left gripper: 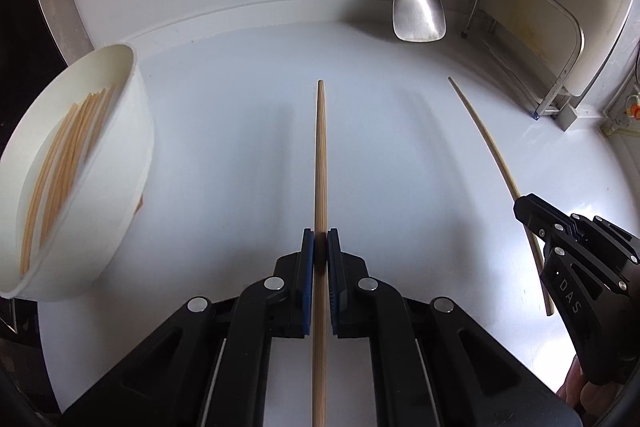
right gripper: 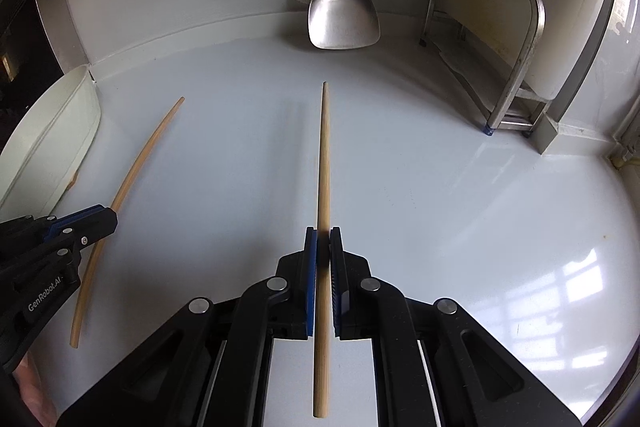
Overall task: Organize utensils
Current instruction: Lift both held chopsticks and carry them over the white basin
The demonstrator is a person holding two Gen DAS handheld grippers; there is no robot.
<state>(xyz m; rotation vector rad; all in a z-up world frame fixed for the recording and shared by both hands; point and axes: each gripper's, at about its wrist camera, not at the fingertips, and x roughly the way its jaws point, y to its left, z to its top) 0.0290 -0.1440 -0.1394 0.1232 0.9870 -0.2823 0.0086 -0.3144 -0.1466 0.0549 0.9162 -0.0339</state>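
My left gripper (left gripper: pixel 321 247) & right gripper (right gripper: pixel 323 247): fingers clamped tight, each on one chopstick (left gripper: pixel 320 155) (right gripper: pixel 324 155), both held above the tabletop (left gripper: pixel 240 147); white bowl (left gripper: pixel 132 131) w/ more sticks sits at left.

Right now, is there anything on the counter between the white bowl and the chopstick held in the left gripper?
No. In the left wrist view, the counter is bare between the white bowl and the chopstick in the left gripper.
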